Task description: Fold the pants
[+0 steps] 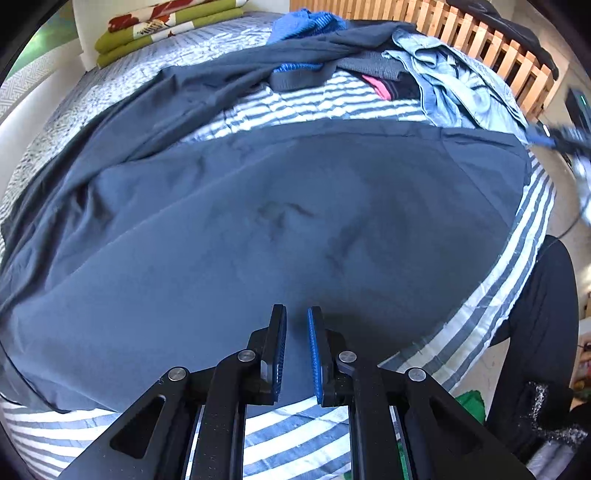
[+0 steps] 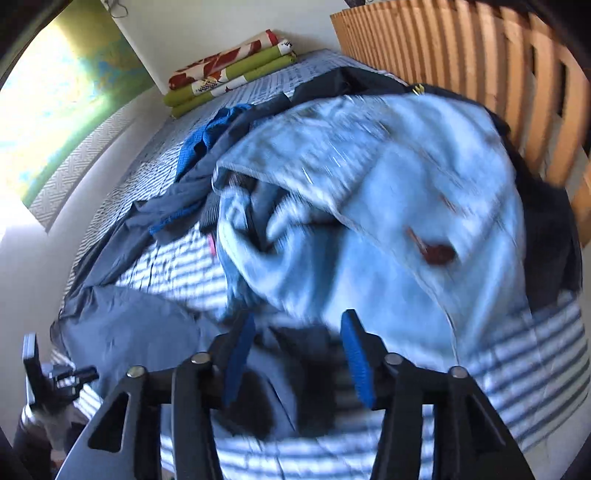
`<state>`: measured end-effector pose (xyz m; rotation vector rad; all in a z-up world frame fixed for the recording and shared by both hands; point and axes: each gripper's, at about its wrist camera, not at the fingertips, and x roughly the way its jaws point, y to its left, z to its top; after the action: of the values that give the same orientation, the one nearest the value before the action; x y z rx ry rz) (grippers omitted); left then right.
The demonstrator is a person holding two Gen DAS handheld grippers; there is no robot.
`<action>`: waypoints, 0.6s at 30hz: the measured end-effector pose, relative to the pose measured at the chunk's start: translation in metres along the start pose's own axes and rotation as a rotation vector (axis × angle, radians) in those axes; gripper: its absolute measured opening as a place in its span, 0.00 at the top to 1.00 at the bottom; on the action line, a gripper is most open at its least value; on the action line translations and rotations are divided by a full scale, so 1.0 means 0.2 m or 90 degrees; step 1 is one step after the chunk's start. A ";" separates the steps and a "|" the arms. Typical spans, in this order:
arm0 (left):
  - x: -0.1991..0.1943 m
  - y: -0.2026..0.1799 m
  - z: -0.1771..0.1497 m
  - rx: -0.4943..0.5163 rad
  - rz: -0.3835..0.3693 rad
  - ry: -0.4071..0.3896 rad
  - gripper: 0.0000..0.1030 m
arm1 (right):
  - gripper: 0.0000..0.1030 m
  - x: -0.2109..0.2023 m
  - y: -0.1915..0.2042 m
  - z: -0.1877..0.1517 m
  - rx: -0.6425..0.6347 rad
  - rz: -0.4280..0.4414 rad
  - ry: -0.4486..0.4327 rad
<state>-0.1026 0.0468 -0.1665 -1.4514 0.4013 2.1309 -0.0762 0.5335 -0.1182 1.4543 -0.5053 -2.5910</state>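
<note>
Navy pants (image 1: 280, 221) unbranded; jeans (image 2: 388, 206) patch illegible

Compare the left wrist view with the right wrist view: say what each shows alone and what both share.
Left wrist only: the dark pants spread flat in full, and a person's dark-clad leg by the bed edge.
Right wrist only: the light blue jeans up close and blurred, and a bright poster on the wall.
Both: the striped bedspread, the folded floral blanket, the wooden slats and the clothes pile.
</note>
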 end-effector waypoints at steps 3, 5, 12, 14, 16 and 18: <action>0.04 -0.02 0.00 0.011 -0.005 0.012 0.88 | 0.54 0.04 -0.04 -0.16 0.002 0.009 0.036; 0.07 -0.03 0.01 0.011 -0.006 0.015 0.88 | 0.54 0.08 -0.01 -0.19 -0.009 0.012 0.047; 0.06 -0.07 0.02 0.018 -0.015 0.003 0.88 | 0.80 0.10 0.11 -0.11 -0.029 -0.043 0.035; 0.03 -0.09 0.02 0.038 -0.016 -0.013 0.88 | 0.81 -0.02 0.14 -0.11 -0.018 -0.016 0.013; 0.02 -0.10 0.03 0.048 -0.017 -0.024 0.88 | 0.82 -0.18 0.18 -0.12 0.002 0.015 0.001; 0.01 -0.10 0.04 0.047 -0.023 -0.032 0.88 | 0.82 -0.35 0.23 -0.13 0.018 0.052 -0.003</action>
<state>-0.0978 0.0679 -0.1636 -1.3513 0.4266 2.0967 -0.0187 0.5035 -0.0585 1.4048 -0.5911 -2.5343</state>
